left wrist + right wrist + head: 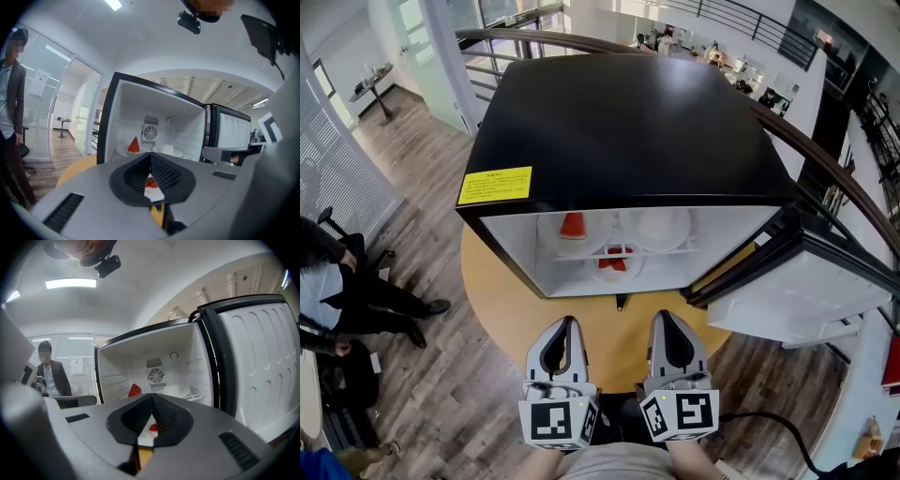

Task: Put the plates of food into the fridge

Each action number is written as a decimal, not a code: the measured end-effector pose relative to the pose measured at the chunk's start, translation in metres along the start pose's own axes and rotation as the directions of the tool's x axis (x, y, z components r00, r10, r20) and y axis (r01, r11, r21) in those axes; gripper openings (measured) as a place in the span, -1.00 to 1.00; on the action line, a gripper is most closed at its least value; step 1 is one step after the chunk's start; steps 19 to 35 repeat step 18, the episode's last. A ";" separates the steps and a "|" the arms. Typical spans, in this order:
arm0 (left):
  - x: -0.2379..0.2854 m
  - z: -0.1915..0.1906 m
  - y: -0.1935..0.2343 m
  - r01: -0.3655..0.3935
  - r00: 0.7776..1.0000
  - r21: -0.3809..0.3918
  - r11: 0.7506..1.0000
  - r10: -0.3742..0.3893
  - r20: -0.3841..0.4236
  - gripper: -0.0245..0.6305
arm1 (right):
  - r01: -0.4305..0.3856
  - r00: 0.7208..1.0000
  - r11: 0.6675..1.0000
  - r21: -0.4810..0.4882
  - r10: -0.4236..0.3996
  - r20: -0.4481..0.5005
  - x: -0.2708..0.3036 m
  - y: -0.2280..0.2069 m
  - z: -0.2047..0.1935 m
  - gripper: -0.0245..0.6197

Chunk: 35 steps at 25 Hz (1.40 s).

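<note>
The left gripper [563,326], a grey two-jaw claw, hangs just in front of the black, box-shaped mini fridge [628,122]. Its jaws are pressed together with nothing between them. Inside the fridge, at the left of the upper shelf [703,246], sits a white round plate [551,236] with a red watermelon wedge [572,226]. To its right on the same shelf is a white plate of pale food [682,231]. Below them, lower in the fridge, is a small white plate of red fruit pieces [600,271]. The right gripper [667,322] hangs beside the left one, also facing the fridge opening, likewise clamped tight and empty. To the fridge's right its white-lined door [806,286] stands wide open. The plates all look stowed, so I'd say the door is what's left. The right claw should reach round to the door's outer face and push it shut in one steady sweep. Both claws need to stay out of the opening so nothing on the shelves gets knocked.
</note>
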<state>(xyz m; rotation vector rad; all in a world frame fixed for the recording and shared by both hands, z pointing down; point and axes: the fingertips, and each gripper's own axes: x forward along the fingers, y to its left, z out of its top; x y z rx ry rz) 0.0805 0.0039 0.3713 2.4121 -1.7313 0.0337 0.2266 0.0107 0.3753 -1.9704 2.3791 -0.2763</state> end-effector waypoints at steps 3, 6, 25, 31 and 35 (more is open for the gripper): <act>-0.003 0.001 -0.002 -0.006 1.000 0.008 1.000 0.006 0.001 -0.90 | 0.005 1.000 1.000 -0.002 -0.005 0.003 -0.002 -0.001 0.002 -0.89; -0.004 0.001 -0.003 -0.012 1.000 0.011 1.000 0.012 -0.002 -0.90 | 0.004 1.000 1.000 0.001 -0.004 0.005 -0.002 -0.001 0.001 -0.89; -0.006 0.003 -0.002 -0.019 1.000 0.017 1.000 0.019 0.004 -0.90 | 0.001 1.000 1.000 -0.020 -0.001 0.016 -0.006 0.002 0.005 -0.89; -0.006 0.003 -0.002 -0.019 1.000 0.017 1.000 0.019 0.004 -0.90 | 0.001 1.000 1.000 -0.020 -0.001 0.016 -0.006 0.002 0.005 -0.89; -0.006 0.003 -0.002 -0.019 1.000 0.017 1.000 0.019 0.004 -0.90 | 0.001 1.000 1.000 -0.020 -0.001 0.016 -0.006 0.002 0.005 -0.89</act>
